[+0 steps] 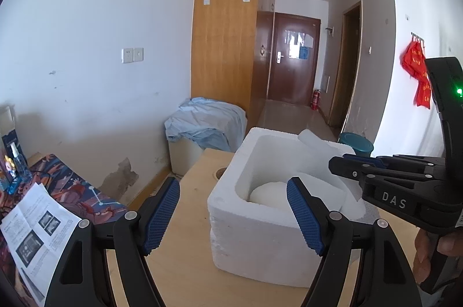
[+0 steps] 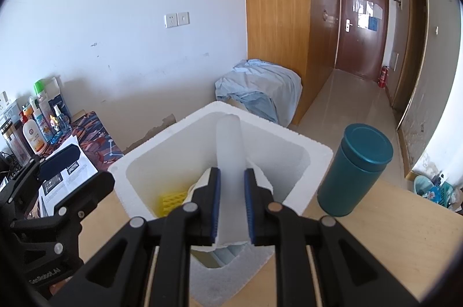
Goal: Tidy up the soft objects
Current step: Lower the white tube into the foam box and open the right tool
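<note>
Foam box (image 2: 315, 156), contents partly hidden — yellow piece (image 2: 173, 201), perhaps sponge

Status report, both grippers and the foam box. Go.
Left gripper open, empty. Right gripper shut on white foam strip over white styrofoam box. Teal lidded canister beside box, clear.

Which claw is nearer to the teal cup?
Right. The right claw holds a white foam strip over the box beside the teal cup; the left claw is beyond the box.
</note>
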The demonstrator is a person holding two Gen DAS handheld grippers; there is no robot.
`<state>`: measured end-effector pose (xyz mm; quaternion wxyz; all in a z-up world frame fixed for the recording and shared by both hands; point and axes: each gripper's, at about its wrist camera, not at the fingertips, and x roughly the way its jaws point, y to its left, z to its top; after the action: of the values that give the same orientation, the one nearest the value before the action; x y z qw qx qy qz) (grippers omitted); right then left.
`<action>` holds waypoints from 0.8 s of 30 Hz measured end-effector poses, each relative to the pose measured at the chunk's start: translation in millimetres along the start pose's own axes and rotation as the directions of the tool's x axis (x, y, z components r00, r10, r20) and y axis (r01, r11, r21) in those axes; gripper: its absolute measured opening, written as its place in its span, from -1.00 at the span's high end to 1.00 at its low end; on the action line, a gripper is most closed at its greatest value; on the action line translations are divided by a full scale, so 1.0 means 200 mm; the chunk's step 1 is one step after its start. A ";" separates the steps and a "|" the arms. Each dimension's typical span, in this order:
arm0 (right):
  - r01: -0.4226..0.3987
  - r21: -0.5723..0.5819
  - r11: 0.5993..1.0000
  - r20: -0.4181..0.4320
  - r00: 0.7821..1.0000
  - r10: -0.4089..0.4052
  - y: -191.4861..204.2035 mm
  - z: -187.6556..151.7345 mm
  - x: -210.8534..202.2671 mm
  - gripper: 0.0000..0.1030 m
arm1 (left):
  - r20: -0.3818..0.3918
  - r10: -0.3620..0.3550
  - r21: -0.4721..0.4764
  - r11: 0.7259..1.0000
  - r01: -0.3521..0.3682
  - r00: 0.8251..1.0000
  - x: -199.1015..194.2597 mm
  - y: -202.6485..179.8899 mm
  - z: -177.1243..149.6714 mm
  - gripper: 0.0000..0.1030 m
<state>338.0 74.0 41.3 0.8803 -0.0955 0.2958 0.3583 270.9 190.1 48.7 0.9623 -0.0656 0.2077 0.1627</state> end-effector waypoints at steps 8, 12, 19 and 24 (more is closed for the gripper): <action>0.007 0.013 1.000 0.013 1.000 -0.007 0.00 0.00 -0.01 0.51 | -0.005 -0.003 -0.001 1.000 0.003 1.000 0.02 -0.01 0.00 -0.50; 0.008 0.007 1.000 0.017 1.000 -0.008 0.00 0.00 -0.01 0.51 | -0.007 -0.002 0.000 1.000 0.002 1.000 0.02 -0.01 -0.01 -0.50; 0.007 -0.004 1.000 0.020 1.000 -0.007 0.02 -0.01 -0.04 0.51 | -0.006 -0.002 0.000 1.000 0.002 1.000 0.02 -0.01 -0.01 -0.50; 0.016 -0.013 1.000 0.026 1.000 -0.016 0.03 -0.01 -0.08 0.51 | -0.002 -0.009 -0.001 1.000 0.009 1.000 -0.01 -0.01 -0.02 -0.50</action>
<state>323.1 68.8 48.8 0.8863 -0.0992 0.2812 0.3544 268.5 186.7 46.6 0.9628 -0.0670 0.2085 0.1582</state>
